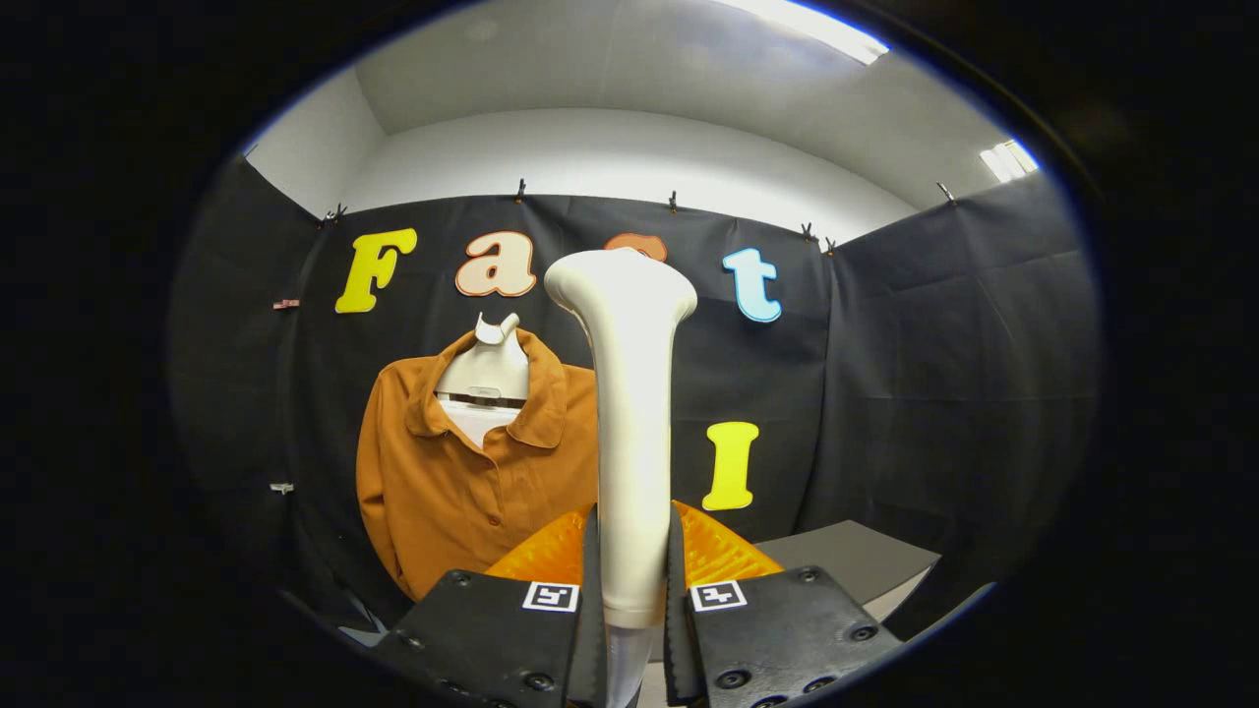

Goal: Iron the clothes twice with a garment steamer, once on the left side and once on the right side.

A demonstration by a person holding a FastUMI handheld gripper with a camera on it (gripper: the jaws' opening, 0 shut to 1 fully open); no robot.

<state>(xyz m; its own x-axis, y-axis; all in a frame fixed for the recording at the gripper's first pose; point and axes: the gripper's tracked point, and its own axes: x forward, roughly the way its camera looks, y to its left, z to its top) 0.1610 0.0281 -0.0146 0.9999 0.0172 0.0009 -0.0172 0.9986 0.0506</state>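
Note:
A white garment steamer stands upright between my fingers, its flared head well above them. My gripper is shut on the steamer's handle, both fingers pressing its sides. Beyond the fingers, a little to the left, an orange-brown collared shirt hangs on a white hanger form against the black cloth wall. The steamer's body hides the shirt's right part. The steamer's head is held apart from the shirt, nearer to me.
A grey tabletop lies to the right beyond the fingers. Black cloth walls close the booth at the back and on both sides.

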